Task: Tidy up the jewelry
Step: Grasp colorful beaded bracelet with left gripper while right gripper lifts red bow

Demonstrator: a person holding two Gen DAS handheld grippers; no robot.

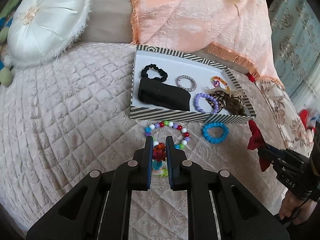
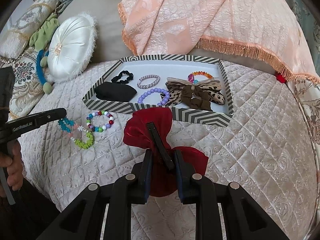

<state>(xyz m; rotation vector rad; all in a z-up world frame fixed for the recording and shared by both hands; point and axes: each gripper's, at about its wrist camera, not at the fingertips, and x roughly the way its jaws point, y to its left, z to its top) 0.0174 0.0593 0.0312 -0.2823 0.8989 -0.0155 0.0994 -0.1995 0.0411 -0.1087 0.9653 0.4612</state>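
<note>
Left gripper (image 1: 159, 147): clenched on a multicoloured flower-bead bracelet (image 1: 159, 153), held by its red-orange section; the blue and green part hung just below the fingers, low over the bed.
Right gripper (image 2: 162, 158): clamped on a red satin hair bow with a black clip (image 2: 149, 127); grip sat on the clip, probably because the bar gives firmer purchase than the loose fabric. Bow hung in front of the tray's near wall.
Quilted beige bedspread (image 1: 60, 110): soft work surface; two pieces lay loose on it just outside the tray, a round mixed-colour bead bracelet (image 1: 169, 129) and a bright blue bead bracelet (image 1: 215, 133).
Striped black-and-white cardboard tray (image 1: 170, 115): the collecting place. Inside lay a folded black fabric band (image 1: 164, 96), black scrunchie (image 1: 153, 72), silver rhinestone bracelet (image 1: 187, 83), lilac bead bracelet (image 1: 206, 102), leopard-print bow (image 1: 230, 100) and an orange bead bracelet (image 1: 220, 82).
Judgement: both held pieces seemed bound for the tray; the two loose bracelets remained to collect.
Far: white satin round cushion (image 1: 48, 22), peach fringed throw (image 1: 200, 20).
</note>
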